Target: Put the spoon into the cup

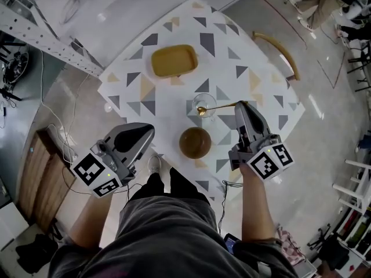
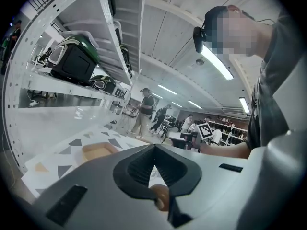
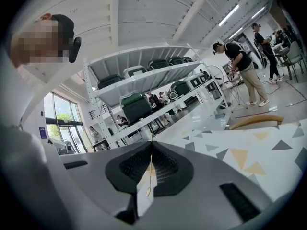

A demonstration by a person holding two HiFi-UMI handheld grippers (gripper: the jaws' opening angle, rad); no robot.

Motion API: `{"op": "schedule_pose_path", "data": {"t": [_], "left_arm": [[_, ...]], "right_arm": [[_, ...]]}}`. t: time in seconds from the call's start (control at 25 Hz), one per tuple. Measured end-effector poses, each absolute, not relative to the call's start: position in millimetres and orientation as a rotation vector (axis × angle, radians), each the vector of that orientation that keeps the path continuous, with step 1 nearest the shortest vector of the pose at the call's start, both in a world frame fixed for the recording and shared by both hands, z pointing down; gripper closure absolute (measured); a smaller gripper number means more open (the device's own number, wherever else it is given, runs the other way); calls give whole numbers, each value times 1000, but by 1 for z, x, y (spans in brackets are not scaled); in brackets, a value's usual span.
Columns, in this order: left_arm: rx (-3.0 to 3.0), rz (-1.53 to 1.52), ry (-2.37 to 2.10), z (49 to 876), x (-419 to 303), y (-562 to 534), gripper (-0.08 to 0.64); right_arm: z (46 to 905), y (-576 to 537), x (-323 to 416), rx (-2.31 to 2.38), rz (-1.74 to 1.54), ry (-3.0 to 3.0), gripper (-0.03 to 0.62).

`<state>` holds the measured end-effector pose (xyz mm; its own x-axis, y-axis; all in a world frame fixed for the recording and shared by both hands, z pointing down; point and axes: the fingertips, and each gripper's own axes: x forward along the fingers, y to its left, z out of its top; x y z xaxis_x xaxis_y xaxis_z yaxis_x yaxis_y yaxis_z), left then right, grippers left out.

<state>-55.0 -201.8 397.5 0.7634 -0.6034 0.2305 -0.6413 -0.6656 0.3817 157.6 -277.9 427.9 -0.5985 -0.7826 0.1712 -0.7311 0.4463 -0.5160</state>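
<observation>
The bowl [image 1: 195,142] is standing just near of the cup [image 1: 206,102], blocking that side — the tablecloth [image 1: 264,91] is lying bare rightward, the tray [image 1: 174,61] sitting farther off.

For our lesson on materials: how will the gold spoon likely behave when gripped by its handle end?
The spoon juts straight from the right hand-held gripper without sagging, so it is probably stiff. Its thin handle suggests it is light. Its shiny finish may make it slippery.
</observation>
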Motion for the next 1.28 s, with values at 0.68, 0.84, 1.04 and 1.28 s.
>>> {"op": "schedule_pose_path", "data": {"t": [0.68,0.84,1.04,1.28], "left_arm": [[2470,146,-935,429,-47,-209,546],[2463,150,-930,435,-46,-209,546],[2453,157,-917,441,-43,-207,546],[2447,164,-917,446,-41,-206,546]], "right_arm": [[485,-300,146,-1347,-937,2644,569],[495,-300,146,-1348,-953,2648,569],[506,-301,145,-1355,-976,2650,569],[516,-301,143,-1363,-979,2659,569]]}}
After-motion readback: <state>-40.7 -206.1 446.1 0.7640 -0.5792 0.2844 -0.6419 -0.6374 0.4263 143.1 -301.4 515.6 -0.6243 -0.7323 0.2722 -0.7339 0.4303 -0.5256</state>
